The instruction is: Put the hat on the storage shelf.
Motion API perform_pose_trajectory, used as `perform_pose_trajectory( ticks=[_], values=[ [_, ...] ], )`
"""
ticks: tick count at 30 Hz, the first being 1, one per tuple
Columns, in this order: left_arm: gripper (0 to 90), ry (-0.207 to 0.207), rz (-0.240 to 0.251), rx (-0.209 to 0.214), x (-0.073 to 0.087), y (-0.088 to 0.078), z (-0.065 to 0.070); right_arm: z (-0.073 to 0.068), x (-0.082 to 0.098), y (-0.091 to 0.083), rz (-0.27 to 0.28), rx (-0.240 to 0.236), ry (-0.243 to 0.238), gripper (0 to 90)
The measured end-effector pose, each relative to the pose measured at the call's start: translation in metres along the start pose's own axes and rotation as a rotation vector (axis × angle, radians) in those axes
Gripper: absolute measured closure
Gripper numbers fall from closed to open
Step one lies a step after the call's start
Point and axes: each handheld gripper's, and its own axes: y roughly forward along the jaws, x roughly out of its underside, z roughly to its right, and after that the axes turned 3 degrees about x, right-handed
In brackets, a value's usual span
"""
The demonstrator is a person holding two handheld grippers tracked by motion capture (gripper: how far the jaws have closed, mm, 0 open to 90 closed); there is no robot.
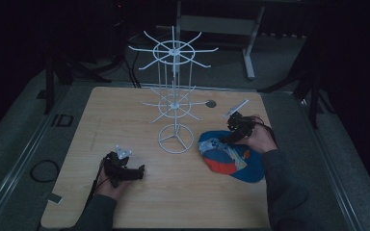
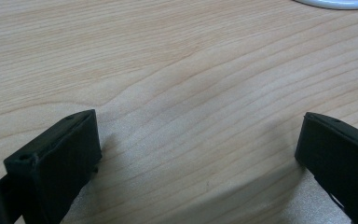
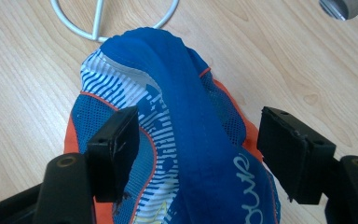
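The right gripper (image 3: 198,154) hangs right over the cap (image 1: 231,156), a blue, white and orange baseball cap lying on the wooden table (image 1: 125,115) just beside the ring base of the white wire display rack (image 1: 175,96). In the right gripper view the jaws stand spread on either side of the cap's raised blue ridge, with the pads clear of the fabric, so nothing is pinched yet. This looks like the reach-and-grasp step, with a hang on one of the rack's hooks the likely aim. Over on the near left of the table, the left gripper (image 1: 125,171) rests low with its jaws wide apart and only bare wood between them. The next move, as I judge it, calls for lowering a touch more and closing squarely on that ridge, since soft cloth could slip or bunch. As for writing, pale lettering runs along the blue band near the right jaw, reading something like "ema", cut off and too partial to name a brand.
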Motion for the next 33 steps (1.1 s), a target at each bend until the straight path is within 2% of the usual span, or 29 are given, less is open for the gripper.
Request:
perform_pose_trajectory(
  ticks=[12,16,24,26,27,28,29,30,31,32,33],
  values=[
    [0.1,0.000,0.001,0.000,0.000,0.000,0.000,0.003,-0.002,0.016,-0.057,-0.024,0.008,31.9],
    [0.1,0.000,0.001,0.000,0.000,0.000,0.000,0.002,-0.002,0.022,-0.082,-0.036,-0.006,33.2],
    [0.1,0.000,0.001,-0.001,0.000,0.000,0.000,0.001,-0.003,0.035,-0.151,-0.050,-0.031,42.8],
    [0.1,0.000,0.001,0.000,0.000,0.000,0.000,0.002,-0.003,0.039,-0.172,-0.054,-0.029,48.1],
    [0.1,0.000,0.001,0.000,0.000,0.000,0.000,0.001,-0.002,0.043,-0.187,-0.067,-0.038,60.0],
    [0.1,0.000,0.001,-0.001,0.000,0.000,0.000,0.001,-0.002,0.043,-0.187,-0.067,-0.038,60.0],
    [0.1,0.000,0.001,0.000,0.000,0.000,0.000,-0.001,-0.002,0.043,-0.186,-0.071,-0.054,72.6],
    [0.1,0.000,0.001,0.000,0.000,0.000,0.000,-0.001,-0.002,0.043,-0.186,-0.071,-0.054,72.6],
    [0.1,0.000,0.001,0.000,0.000,0.000,0.000,-0.004,-0.002,0.042,-0.172,-0.077,-0.065,82.8],
    [0.1,0.000,0.001,-0.001,0.000,0.000,0.000,-0.004,-0.002,0.042,-0.172,-0.077,-0.065,82.8],
    [0.1,0.000,0.001,0.000,0.000,0.000,0.000,-0.005,-0.002,0.039,-0.155,-0.082,-0.070,87.3]
  ],
)
